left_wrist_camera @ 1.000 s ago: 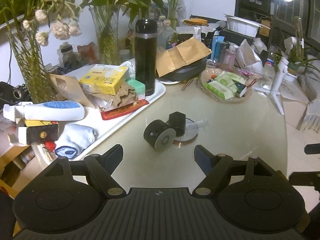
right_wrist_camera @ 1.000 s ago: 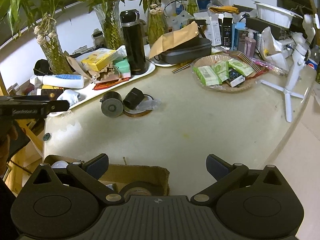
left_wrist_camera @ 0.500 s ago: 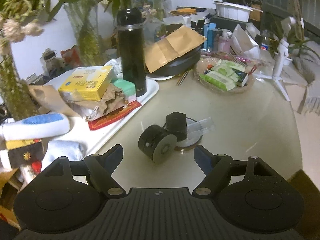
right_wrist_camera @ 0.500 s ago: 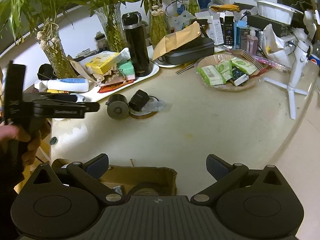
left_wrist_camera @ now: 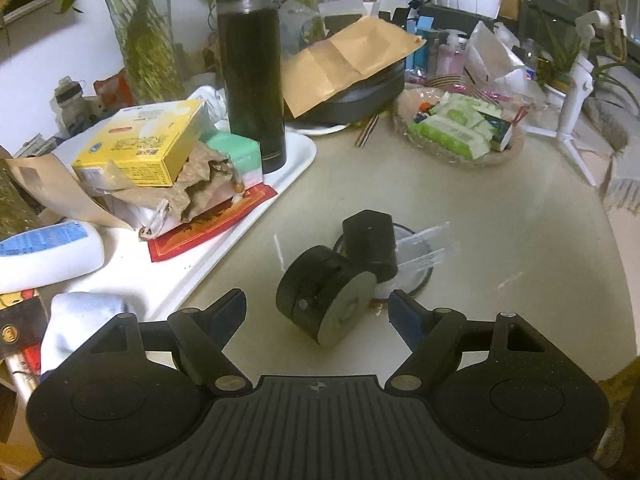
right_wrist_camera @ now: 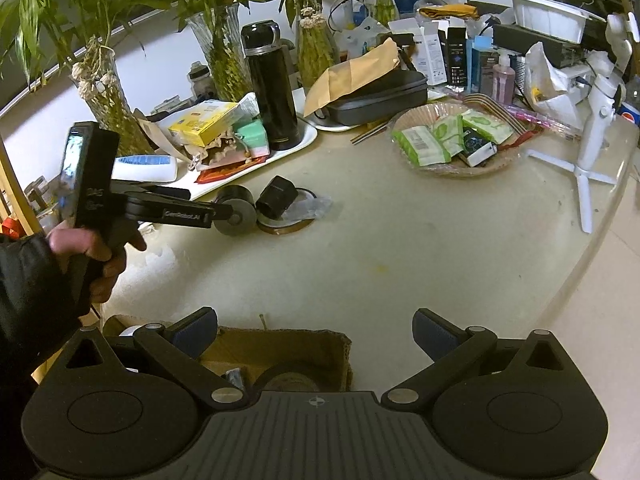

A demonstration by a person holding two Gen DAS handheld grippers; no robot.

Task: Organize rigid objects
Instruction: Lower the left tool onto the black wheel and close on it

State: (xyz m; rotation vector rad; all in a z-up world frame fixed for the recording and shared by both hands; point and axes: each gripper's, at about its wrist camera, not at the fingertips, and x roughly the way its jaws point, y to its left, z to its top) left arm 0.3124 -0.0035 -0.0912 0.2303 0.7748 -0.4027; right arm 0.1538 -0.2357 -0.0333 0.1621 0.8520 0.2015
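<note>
A black cylinder with a grey end face (left_wrist_camera: 326, 300) lies on its side on the beige table (left_wrist_camera: 500, 208). My left gripper (left_wrist_camera: 318, 308) is open, and the cylinder sits between its fingertips with gaps on both sides. Just behind, a small black block (left_wrist_camera: 370, 246) rests on a round coaster with clear plastic (left_wrist_camera: 420, 252). In the right wrist view a hand (right_wrist_camera: 92, 248) holds the left gripper (right_wrist_camera: 224, 214) at the cylinder (right_wrist_camera: 238, 212). My right gripper (right_wrist_camera: 316, 330) is open and holds nothing, above a cardboard box (right_wrist_camera: 280, 348) at the table's near edge.
A white tray (left_wrist_camera: 296, 156) at the left holds a black flask (left_wrist_camera: 250, 64), a yellow box (left_wrist_camera: 140, 144) and crumpled paper. A wicker basket (left_wrist_camera: 460, 132) of green packets and a white tripod (left_wrist_camera: 572, 92) stand at the back right. Glass vases line the wall.
My left gripper has come forward and down, so the black cylinder now lies between its fingertips. In the right wrist view the hand with it has moved in from the left. The right gripper stayed still.
</note>
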